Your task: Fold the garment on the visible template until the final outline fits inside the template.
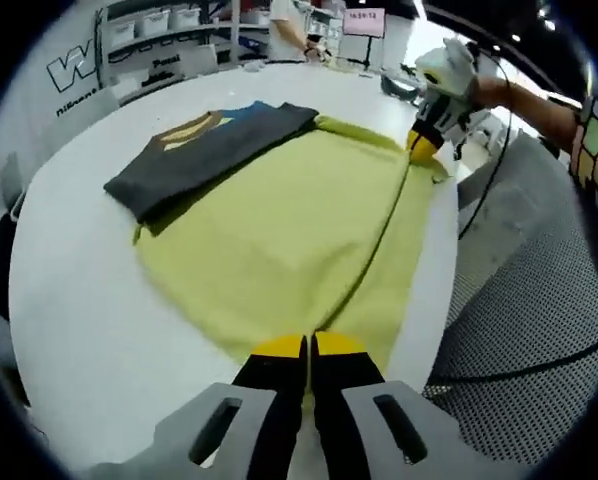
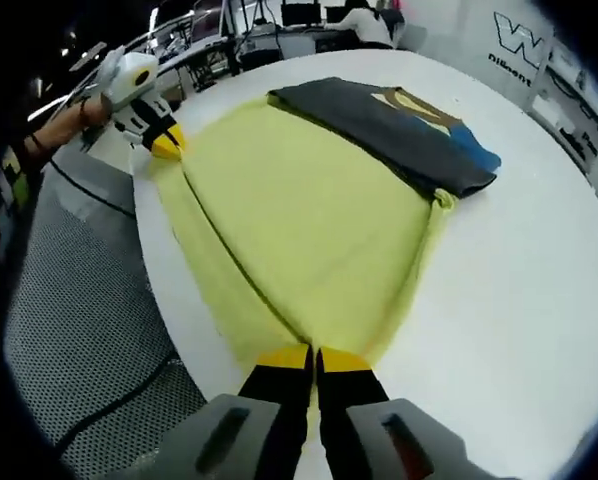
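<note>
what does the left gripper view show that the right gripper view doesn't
Left gripper view: the left gripper with its jaws shut on the near edge of the yellow-green fabric garment, a sign with red lettering at the back, and white shelving with bins.

Right gripper view: the right gripper with its jaws shut on the opposite end of that edge, and a seated person at monitors.

Both: the yellow-green garment, the folded dark grey garment with blue and tan parts lying partly on it, and the white round table.
</note>
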`<state>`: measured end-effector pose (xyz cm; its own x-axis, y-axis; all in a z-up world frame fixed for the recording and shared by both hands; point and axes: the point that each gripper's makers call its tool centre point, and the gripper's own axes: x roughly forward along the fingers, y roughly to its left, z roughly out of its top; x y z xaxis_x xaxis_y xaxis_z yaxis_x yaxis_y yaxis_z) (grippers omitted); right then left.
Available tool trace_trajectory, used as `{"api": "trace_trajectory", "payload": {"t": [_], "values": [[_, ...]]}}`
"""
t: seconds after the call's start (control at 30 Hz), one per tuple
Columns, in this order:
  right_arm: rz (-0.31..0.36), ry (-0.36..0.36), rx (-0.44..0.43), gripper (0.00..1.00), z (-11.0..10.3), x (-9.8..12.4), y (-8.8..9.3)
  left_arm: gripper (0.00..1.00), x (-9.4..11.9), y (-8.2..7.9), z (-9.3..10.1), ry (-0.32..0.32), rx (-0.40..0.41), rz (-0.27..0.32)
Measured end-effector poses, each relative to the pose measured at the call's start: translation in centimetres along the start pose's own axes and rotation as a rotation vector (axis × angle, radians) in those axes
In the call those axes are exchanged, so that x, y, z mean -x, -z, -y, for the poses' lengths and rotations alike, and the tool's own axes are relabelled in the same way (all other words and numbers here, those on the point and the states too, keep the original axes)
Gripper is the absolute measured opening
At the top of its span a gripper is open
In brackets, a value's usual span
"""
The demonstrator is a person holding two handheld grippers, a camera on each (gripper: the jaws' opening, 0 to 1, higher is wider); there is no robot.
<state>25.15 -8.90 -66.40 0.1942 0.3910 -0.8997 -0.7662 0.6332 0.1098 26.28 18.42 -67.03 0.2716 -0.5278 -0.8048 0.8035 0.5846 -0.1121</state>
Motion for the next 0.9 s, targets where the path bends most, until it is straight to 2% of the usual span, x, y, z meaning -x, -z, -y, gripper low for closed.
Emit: {"api": "trace_trajectory", "payload": {"t": [0.03, 0.07, 0.13, 0.17, 0.27, 0.37, 0.43, 0.47, 0.53, 0.6, 0.8, 0.83, 0.9], "values": [[-0.003, -0.006, -0.004, 0.00, -0.1, 0.1, 0.0, 0.00, 0.1, 0.1, 0.1, 0.004, 0.010, -0.017], [-0.018, -0.027, -0.009, 0.00, -0.6, 0.5, 0.1, 0.00, 0.5, 0.4, 0.5, 0.014, 0.089, -0.042], [-0.091, -0.112, 0.004, 0.00, -2.1, 1.2, 1.1, 0.00, 1.0, 0.2, 0.7, 0.042, 0.274, -0.048], [-0.102, -0.121, -0.018, 0.00, -2.4, 1.4, 1.2, 0.00, 1.4, 0.3, 1.0, 0.063, 0.313, -0.060], [-0.124, -0.147, -0.036, 0.00, -3.2, 2.2, 1.3, 0.00, 2.5, -0.1, 1.2, 0.068, 0.287, -0.055], [-0.152, -0.167, -0.049, 0.00, -4.0, 2.9, 1.5, 0.00, 3.4, 0.2, 2.6, 0.106, 0.343, -0.108], [-0.196, -0.173, 0.021, 0.00, -4.4, 3.7, 1.9, 0.00, 4.0, 0.1, 3.2, 0.115, 0.406, -0.121], [-0.209, -0.190, 0.054, 0.00, -4.9, 4.0, 2.0, 0.00, 4.3, 0.0, 3.3, 0.116, 0.403, -0.124], [-0.202, -0.197, 0.050, 0.00, -5.5, 4.6, 1.7, 0.00, 5.0, 0.2, 4.0, 0.120, 0.383, -0.165], [-0.190, -0.199, 0.063, 0.00, -5.7, 5.2, 1.5, 0.00, 5.6, 0.4, 4.6, 0.134, 0.329, -0.194], [-0.187, -0.205, 0.053, 0.00, -6.1, 6.6, 1.3, 0.00, 6.7, 0.3, 5.7, 0.155, 0.348, -0.234], [-0.188, -0.211, 0.078, 0.00, -6.3, 6.8, 1.3, 0.00, 6.8, 0.4, 5.8, 0.158, 0.349, -0.243], [-0.186, -0.226, 0.078, 0.00, -6.9, 7.1, 1.1, 0.00, 7.2, 1.1, 5.7, 0.137, 0.329, -0.288]]}}
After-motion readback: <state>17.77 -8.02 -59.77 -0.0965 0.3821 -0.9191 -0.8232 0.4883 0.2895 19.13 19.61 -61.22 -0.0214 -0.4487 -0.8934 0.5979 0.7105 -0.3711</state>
